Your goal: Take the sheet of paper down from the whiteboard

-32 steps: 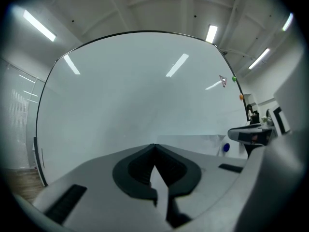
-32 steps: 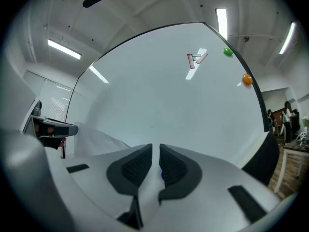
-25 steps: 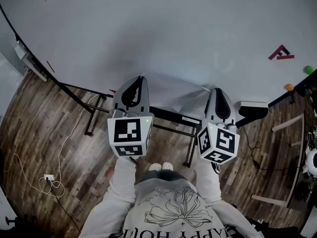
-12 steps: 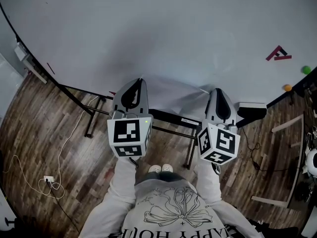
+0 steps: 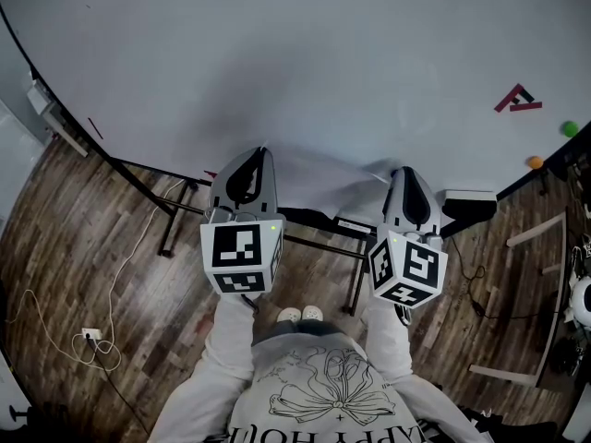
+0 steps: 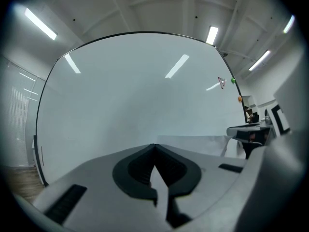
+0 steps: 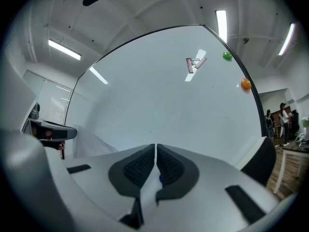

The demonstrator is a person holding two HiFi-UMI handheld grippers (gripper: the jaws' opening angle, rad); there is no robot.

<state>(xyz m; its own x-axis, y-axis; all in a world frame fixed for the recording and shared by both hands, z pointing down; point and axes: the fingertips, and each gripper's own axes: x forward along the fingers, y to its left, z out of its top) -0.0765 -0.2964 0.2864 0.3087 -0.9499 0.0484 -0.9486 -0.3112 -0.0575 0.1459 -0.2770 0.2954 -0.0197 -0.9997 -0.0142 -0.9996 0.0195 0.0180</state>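
Note:
A white sheet of paper (image 5: 323, 181) hangs low on the big whiteboard (image 5: 323, 53), between my two grippers. My left gripper (image 5: 263, 152) is shut on the sheet's left edge; in the left gripper view a strip of paper (image 6: 193, 141) runs out from between the closed jaws (image 6: 154, 146). My right gripper (image 5: 404, 171) grips the sheet's right edge, and its jaws have just been closing. In the right gripper view they (image 7: 156, 146) stand almost together with white paper and a small blue spot between the pads. There the sheet (image 7: 89, 144) bulges off the board at the left.
A red angular magnet (image 5: 517, 100), a green one (image 5: 571, 128) and an orange one (image 5: 536, 162) sit on the board's right side. An eraser box (image 5: 471, 197) rests on the ledge right of my right gripper. The board's black stand (image 5: 175, 215) and a loose cable (image 5: 92, 330) are on the wooden floor.
The paper's upper right corner has puckered and lifted a little off the board beside the right gripper. Both grippers stay where they were.

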